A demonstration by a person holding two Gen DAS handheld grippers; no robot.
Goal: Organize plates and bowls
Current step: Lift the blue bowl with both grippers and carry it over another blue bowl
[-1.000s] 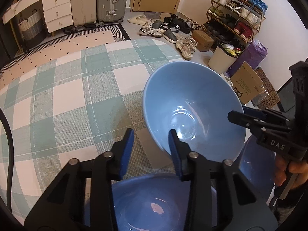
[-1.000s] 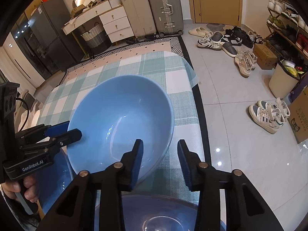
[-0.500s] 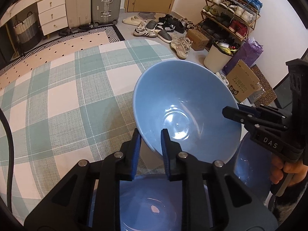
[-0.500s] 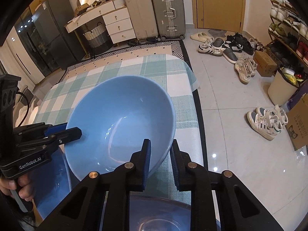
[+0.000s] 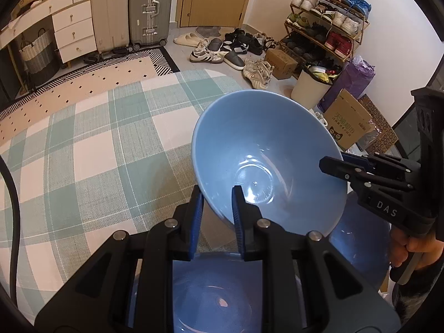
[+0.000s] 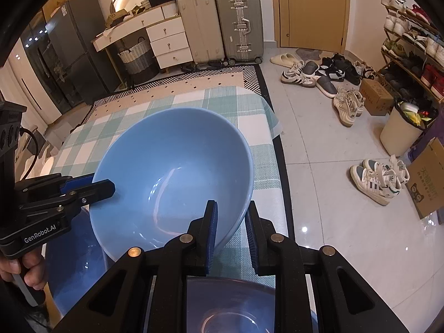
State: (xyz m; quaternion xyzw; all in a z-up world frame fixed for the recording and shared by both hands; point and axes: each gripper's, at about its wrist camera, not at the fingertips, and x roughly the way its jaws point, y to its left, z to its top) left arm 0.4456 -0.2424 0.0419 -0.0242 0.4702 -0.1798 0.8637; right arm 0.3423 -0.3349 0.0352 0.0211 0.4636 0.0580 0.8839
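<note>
A table under a green and white checked cloth (image 5: 91, 149) fills most of the left wrist view, with floor tiles and scattered shoes beyond it. Above the cloth's near edge, one large light blue bowl (image 5: 266, 161) is held tilted in the air, its opening facing the cameras. Two grippers share it from opposite sides. The left gripper (image 5: 216, 197) is clenched on the rim nearest its own camera, one finger inside the bowl and one outside. The right gripper (image 6: 229, 213) is likewise clamped on the rim at the bowl's lower right in its view. Each hand is about equally near the bowl, which lies straight ahead of both. Directly below sit darker blue dishes (image 5: 219, 294): I count at least two, perhaps three, though whether they are plates or bowls is unclear. Lowering the held bowl likely depends on centring it over one of these
</note>
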